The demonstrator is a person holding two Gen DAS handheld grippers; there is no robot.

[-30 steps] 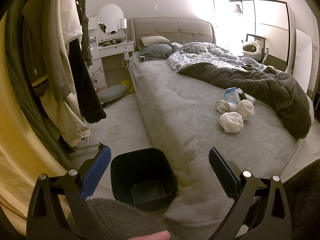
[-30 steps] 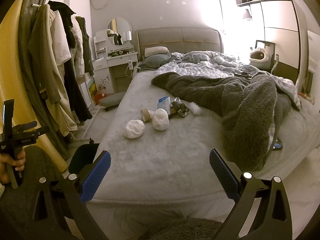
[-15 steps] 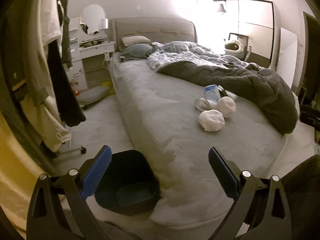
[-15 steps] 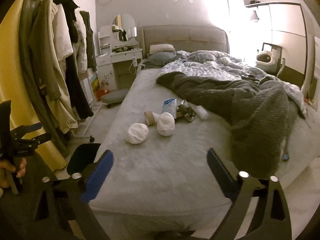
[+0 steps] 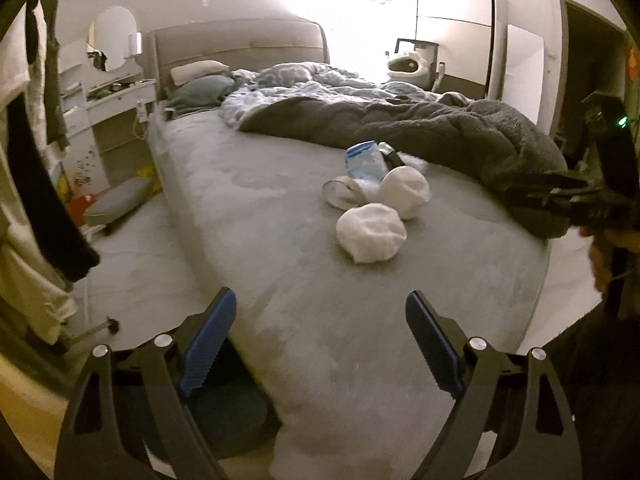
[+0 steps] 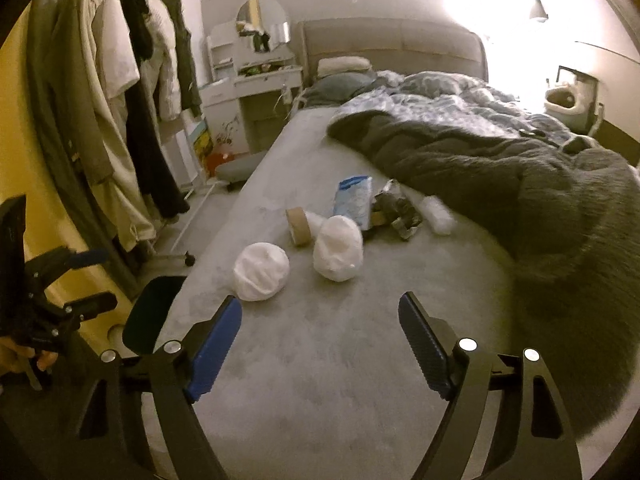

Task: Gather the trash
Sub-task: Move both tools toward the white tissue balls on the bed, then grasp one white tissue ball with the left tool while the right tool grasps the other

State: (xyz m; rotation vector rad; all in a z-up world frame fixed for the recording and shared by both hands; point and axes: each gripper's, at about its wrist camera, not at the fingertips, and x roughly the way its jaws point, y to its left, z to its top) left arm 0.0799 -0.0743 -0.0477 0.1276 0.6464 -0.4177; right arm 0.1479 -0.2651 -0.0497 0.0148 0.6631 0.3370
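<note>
Right now both claws are hanging spread wide and gripping nothing, each aimed over the foot of the grey plush-covered bed [image 6: 320, 360]. The right gripper [image 6: 320, 336] is sitting nearest the trash: a crumpled white paper ball [image 6: 261, 271] is lying just ahead of its blue left pad [image 6: 216, 344], and a second white crumpled wad [image 6: 338, 248] is resting a little farther ahead, roughly on the line between the two pads. Beyond those, a brown cardboard tape roll [image 6: 298, 226], a blue-and-white plastic packet [image 6: 354, 200], a crinkled dark foil wrapper [image 6: 394, 210] and a small white tissue scrap [image 6: 438, 220] are clustering close together at the edge of the rumpled dark grey fleece blanket [image 6: 500, 168].

The left gripper [image 5: 320, 344] is hovering farther back, with the same paper ball [image 5: 370, 233] well ahead of it and slightly to its right. Below and behind its left pad, the dark blue plastic waste bin [image 5: 224, 412] is standing on the floor against the bed's side, probably parked there so that litter can be dropped straight off the mattress edge. In the right view the bin's rim [image 6: 150, 312] is showing to the left of the claw.

Nothing appears collected yet. The wide spread of the right claw suits the bulky, soft paper ball, which will likely squash on closing, so a centred grasp seems wise.
</note>
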